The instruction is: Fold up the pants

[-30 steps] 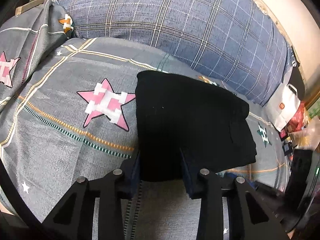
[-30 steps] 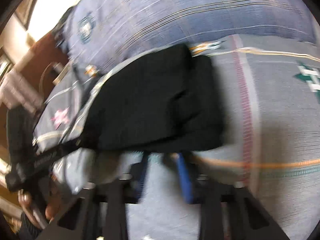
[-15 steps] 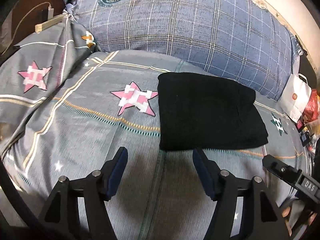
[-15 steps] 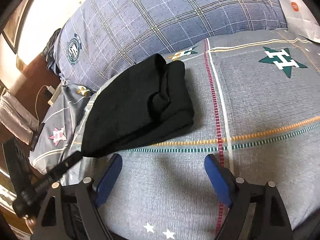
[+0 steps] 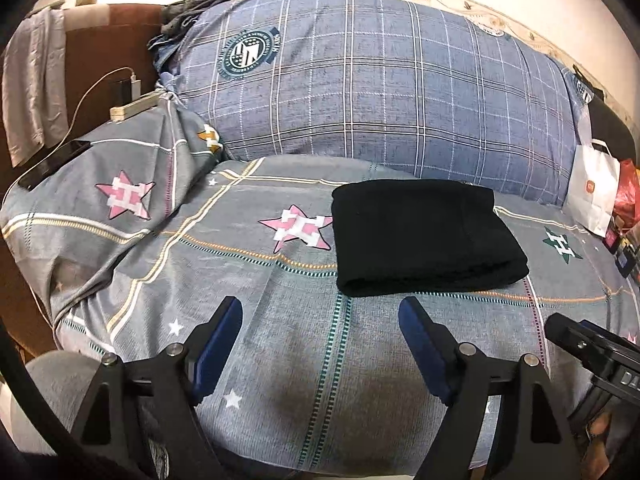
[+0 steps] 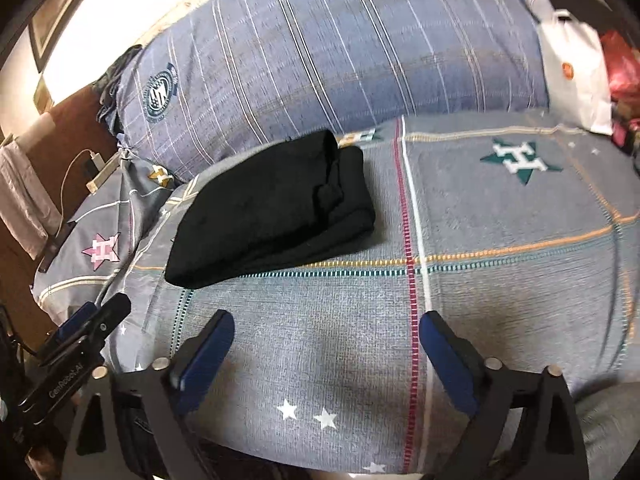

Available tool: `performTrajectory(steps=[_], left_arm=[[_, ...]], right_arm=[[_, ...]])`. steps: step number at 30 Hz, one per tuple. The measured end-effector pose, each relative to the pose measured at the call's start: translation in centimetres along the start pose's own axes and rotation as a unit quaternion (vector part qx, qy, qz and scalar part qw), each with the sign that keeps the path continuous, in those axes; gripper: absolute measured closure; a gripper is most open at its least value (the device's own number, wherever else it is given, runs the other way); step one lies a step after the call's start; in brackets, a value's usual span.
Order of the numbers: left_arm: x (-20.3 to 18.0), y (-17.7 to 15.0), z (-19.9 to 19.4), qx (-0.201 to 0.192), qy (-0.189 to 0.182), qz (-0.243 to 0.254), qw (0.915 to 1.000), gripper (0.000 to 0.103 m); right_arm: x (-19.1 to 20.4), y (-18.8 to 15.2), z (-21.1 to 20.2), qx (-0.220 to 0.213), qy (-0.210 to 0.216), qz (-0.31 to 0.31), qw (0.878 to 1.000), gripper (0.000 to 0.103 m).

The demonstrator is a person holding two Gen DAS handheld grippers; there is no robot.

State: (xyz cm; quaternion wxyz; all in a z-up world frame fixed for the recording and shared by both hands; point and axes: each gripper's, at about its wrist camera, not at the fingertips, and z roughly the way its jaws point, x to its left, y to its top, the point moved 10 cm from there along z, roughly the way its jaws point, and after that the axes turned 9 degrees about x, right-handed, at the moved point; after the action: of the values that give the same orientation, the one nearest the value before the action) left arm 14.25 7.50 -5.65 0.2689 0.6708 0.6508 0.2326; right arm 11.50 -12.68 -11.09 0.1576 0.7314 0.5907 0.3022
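The black pants [image 5: 424,236] lie folded into a compact rectangle on the grey star-patterned bed cover [image 5: 280,344]; they also show in the right wrist view [image 6: 276,204]. My left gripper [image 5: 320,320] is open and empty, held back from the pants' near edge. My right gripper [image 6: 326,332] is open and empty, in front of and to the right of the pants. The left gripper's body shows at the lower left of the right wrist view [image 6: 80,336]; the right gripper's body shows at the lower right of the left wrist view [image 5: 588,348].
A large blue plaid pillow [image 5: 380,88] lies behind the pants. A phone [image 5: 52,164] and a power strip with a cable [image 5: 132,108] sit at the far left. A white paper bag [image 5: 592,188] and red items stand at the right edge.
Both grippers let go of the pants, opened wide and drew back toward the bed's near edge. The folded pants stay where they were laid.
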Motion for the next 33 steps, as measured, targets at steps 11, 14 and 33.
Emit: performTrajectory(steps=[11, 14, 33], left_arm=[[-1.7, -2.1, -3.5, 0.048, -0.008, 0.051, 0.9975, 0.022], [-1.7, -1.9, -5.4, 0.034, 0.000, 0.052, 0.9981, 0.022], [-1.2, -0.8, -10.7, 0.018, 0.001, 0.048, 0.9987, 0.022]], right_arm=[[1.9, -1.8, -5.9, -0.018, -0.010, -0.024, 1.000, 0.007], [1.7, -1.9, -7.9, -0.021, -0.044, -0.030, 0.998, 0.007], [2.4, -1.4, -12.1, -0.021, -0.069, -0.034, 0.997, 0.007]])
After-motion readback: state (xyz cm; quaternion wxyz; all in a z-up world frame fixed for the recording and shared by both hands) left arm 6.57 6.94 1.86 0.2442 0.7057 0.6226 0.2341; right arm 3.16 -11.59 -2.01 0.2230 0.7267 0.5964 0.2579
